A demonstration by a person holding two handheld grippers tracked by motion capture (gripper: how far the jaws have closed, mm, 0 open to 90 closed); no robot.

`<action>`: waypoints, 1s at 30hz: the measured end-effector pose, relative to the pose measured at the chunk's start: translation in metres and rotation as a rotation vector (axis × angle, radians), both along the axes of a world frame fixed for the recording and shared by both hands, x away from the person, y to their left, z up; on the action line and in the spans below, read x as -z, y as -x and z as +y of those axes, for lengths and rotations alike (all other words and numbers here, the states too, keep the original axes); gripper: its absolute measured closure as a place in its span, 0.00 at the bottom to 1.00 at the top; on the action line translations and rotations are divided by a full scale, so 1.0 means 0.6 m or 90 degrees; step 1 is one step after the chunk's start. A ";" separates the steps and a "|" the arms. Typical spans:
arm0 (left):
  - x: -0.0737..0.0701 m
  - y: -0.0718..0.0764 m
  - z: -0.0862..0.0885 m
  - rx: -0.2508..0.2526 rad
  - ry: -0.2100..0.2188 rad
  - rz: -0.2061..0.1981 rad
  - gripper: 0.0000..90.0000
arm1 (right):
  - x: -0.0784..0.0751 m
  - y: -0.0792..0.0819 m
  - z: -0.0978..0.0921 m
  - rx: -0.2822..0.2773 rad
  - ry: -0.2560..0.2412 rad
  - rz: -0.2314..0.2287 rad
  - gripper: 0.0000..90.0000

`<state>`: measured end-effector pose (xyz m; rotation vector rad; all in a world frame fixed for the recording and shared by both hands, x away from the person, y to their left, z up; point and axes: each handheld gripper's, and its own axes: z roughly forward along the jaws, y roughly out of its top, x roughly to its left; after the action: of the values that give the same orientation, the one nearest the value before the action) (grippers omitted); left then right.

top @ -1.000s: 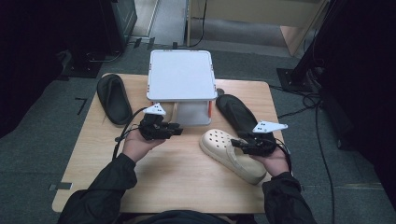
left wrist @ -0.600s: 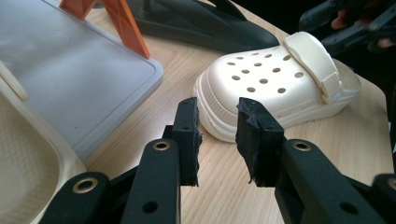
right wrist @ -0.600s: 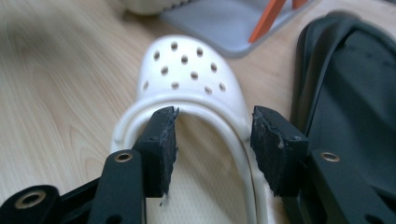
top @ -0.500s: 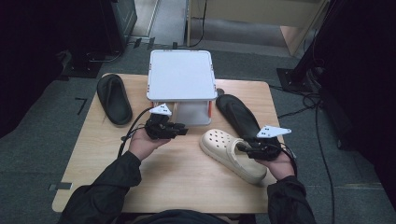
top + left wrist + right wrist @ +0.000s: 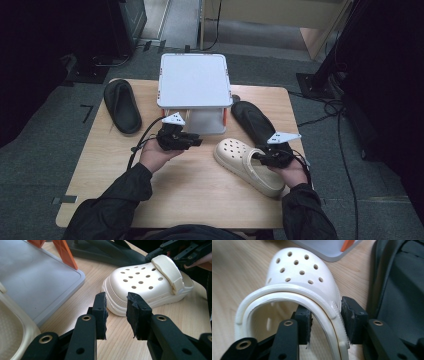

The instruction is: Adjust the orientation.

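Right tongs (image 5: 325, 322) clamp the side wall of the cream clog (image 5: 247, 162) near its heel; the clog lies on the tabletop (image 5: 200, 195), toe pointing up-left toward the released, empty left tongs (image 5: 116, 312).

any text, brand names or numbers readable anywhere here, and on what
None can be read in any view.
The cream clog has only plain holes and a ribbed strap; the strap's rivet is turned away, so I cannot tell whether it bears a logo.
The grey rack shelf and the black slippers show no markings.
The right gripper and left gripper bear no lettering.
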<state>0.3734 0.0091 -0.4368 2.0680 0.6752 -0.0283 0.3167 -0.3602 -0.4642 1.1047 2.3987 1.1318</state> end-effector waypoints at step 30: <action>0.003 -0.010 0.000 -0.010 -0.002 -0.007 0.77 | -0.052 -0.046 0.117 0.050 0.012 -0.052 0.84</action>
<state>0.3796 0.0090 -0.4385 2.0642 0.6851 -0.0058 0.3441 -0.2897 -0.4331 1.1133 2.2791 1.1049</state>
